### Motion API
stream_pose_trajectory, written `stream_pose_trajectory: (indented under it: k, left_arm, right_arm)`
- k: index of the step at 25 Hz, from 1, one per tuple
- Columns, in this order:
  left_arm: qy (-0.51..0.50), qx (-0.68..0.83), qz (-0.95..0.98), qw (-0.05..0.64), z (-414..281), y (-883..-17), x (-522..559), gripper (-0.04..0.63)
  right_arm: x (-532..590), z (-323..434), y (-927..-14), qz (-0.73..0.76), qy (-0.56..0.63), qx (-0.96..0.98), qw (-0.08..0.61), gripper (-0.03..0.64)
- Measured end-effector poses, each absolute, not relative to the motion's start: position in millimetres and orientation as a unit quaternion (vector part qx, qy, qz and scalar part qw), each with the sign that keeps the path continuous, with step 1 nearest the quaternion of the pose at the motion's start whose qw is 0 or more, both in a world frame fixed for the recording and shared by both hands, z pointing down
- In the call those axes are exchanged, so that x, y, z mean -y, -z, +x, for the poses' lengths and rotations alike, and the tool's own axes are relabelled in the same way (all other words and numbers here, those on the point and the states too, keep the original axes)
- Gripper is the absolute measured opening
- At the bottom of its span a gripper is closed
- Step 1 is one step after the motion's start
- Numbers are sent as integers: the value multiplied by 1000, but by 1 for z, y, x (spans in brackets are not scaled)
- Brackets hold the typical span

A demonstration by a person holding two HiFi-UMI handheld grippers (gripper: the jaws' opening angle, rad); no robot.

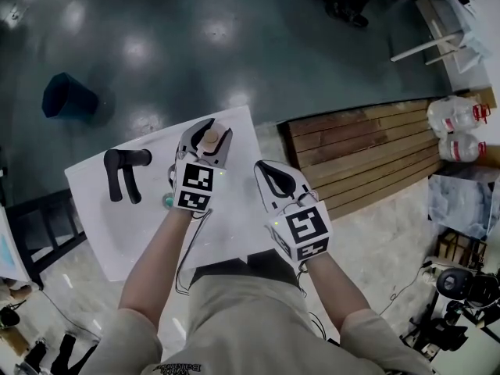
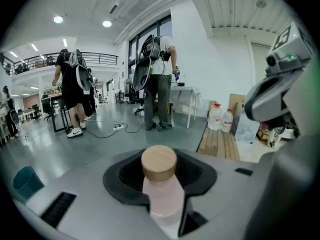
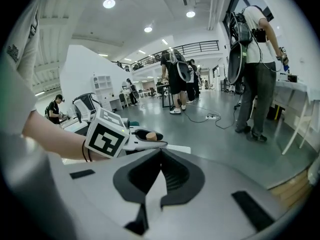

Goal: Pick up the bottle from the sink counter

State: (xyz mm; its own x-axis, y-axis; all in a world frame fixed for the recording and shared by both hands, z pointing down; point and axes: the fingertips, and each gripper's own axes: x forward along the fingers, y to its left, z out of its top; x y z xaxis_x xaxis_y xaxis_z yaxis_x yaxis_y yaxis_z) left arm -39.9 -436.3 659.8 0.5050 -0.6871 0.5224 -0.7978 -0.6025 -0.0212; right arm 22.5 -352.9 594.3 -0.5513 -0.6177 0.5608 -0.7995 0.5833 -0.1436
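Right tongs [image 3: 160,156]: together; nothing between
Left tongs [image 2: 162,199]: clamped on pale pink bottle with round wooden cap [image 2: 159,163]; bottle upright
Place: bottle over white worktop [image 1: 101,233]; black tap [image 1: 123,170] nearby, apart

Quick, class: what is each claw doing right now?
Left claw: closed on the pink bottle.
Right claw: closed, holding nothing.

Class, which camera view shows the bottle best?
The left gripper view: the bottle fills the foreground, wooden cap and pink body, between the jaws. The head view shows only its cap from above; the right gripper view shows the cap small and distant.
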Motion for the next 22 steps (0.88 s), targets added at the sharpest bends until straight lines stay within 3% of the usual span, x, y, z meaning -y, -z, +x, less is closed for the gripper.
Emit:
stream_pose_trajectory:
  k: [5,14,22]
  left_arm:
    - [-234,430,863,122,-40,-657,437,101]
    - [-255,409,867,128,-40,-651,422,95]
    - [-245,396,879,104,-36,-593,404,95]
  right_arm:
    - [346,24,-599,413,-197,858,233,-3]
    - [345,37,-577,427,-183,857,222,-3]
    - [336,45,-531,441,-159,860,201,-3]
